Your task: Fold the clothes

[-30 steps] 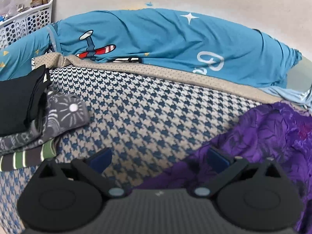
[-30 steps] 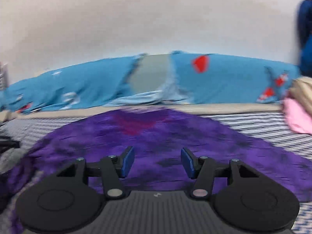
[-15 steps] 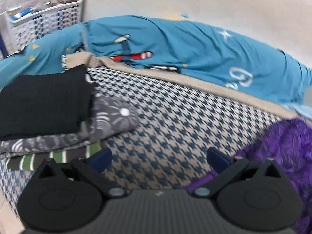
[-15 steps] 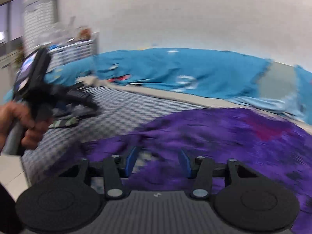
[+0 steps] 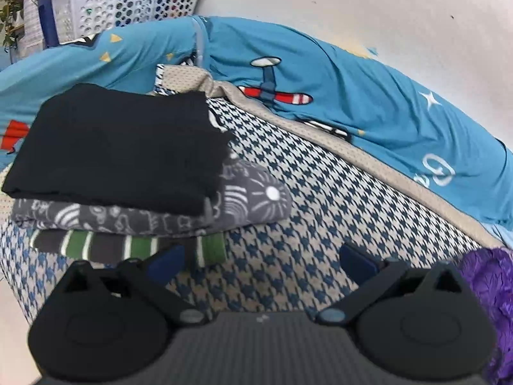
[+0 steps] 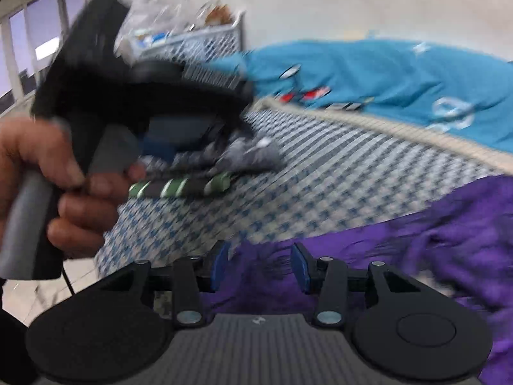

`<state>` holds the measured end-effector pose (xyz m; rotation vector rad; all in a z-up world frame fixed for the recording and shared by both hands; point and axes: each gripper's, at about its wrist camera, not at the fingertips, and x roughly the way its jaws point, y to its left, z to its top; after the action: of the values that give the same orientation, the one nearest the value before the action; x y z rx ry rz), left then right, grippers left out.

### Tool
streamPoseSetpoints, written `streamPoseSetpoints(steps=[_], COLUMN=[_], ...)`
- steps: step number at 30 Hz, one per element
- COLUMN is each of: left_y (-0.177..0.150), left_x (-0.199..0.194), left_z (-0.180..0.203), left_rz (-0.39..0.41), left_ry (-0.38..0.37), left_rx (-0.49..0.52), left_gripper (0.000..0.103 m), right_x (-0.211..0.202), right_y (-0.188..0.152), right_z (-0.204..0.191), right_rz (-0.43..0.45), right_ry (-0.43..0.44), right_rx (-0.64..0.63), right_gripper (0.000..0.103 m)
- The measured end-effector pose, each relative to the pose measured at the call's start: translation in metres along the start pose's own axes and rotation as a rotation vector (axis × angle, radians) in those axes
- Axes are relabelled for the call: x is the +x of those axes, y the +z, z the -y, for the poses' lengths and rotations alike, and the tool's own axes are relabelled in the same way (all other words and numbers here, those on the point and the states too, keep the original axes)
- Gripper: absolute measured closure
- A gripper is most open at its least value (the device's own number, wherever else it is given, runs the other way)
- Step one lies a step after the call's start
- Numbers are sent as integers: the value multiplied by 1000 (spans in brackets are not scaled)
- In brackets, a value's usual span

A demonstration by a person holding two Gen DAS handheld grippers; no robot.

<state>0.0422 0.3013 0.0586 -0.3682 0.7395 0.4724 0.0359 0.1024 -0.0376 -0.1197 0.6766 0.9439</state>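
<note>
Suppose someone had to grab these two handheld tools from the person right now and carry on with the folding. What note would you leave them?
Left tool: open, holding nothing, over bare houndstooth bedcover beside the folded pile.
Right tool: jaws apart over the near edge of the purple garment; the picture is blurred, but no cloth looks pinched.
Done: three folded pieces stacked at the bed's left end, the black garment on top, the grey patterned one under it, the green-striped one at the bottom.
Left: the purple garment lies spread and unfolded. Fold it, then probably add it to the stack.
</note>
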Motion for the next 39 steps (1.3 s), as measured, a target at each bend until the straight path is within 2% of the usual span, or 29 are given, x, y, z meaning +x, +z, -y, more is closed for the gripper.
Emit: streamPoseSetpoints(steps=[2,5,7,8,9,11,14,20,24,29,31,33,36,39], left_y=[3,4,5,5,5,6,9,17,20,21,20,20,19,18], left_x=[-2,-2,-3,-3,-4,-5,-11,-24,-28,-29,-28,-26,-25,-25], left_z=[-3,-8,-11,-13,-14,-18,-26,-49,-64,-72,-73,-71,-65,-56], left_rz=[10,8,7,6,8,15,40,120,145,160,161,153,145,146], left_ry=[7,2,-2,-4,-3,2,27,116,152,196,201,193,184,183], left_rx=[-7,-16,-23,-26,-29,-35,-54,-136,-202,-239,-248,-249,-231,-197], left_gripper=[0,0,0,0,0,0,0,0,0,0,0,0,0,0], right_x=[15,40,51,54,56,58,58,49,44,39,48,63,88,92], right_y=[-3,-7,-8,-8,-7,-2,14,68,102,139,148,149,146,141], right_z=[-12,-22,-22,-20,-18,-14,-10,-19,-15,-16,-15,-11,-2,6], right_rz=[-24,-74,-88,-80,-76,-70,-13,146,262,370,361,337,262,261], right_ry=[-8,-74,-85,-83,-75,-57,-35,9,10,64,61,45,23,21], right_rx=[-39,-96,-85,-63,-41,3,53,43,66,76,77,91,108,127], right_gripper=[60,60,72,86,93,96,96,96,96,96,95,90,84,79])
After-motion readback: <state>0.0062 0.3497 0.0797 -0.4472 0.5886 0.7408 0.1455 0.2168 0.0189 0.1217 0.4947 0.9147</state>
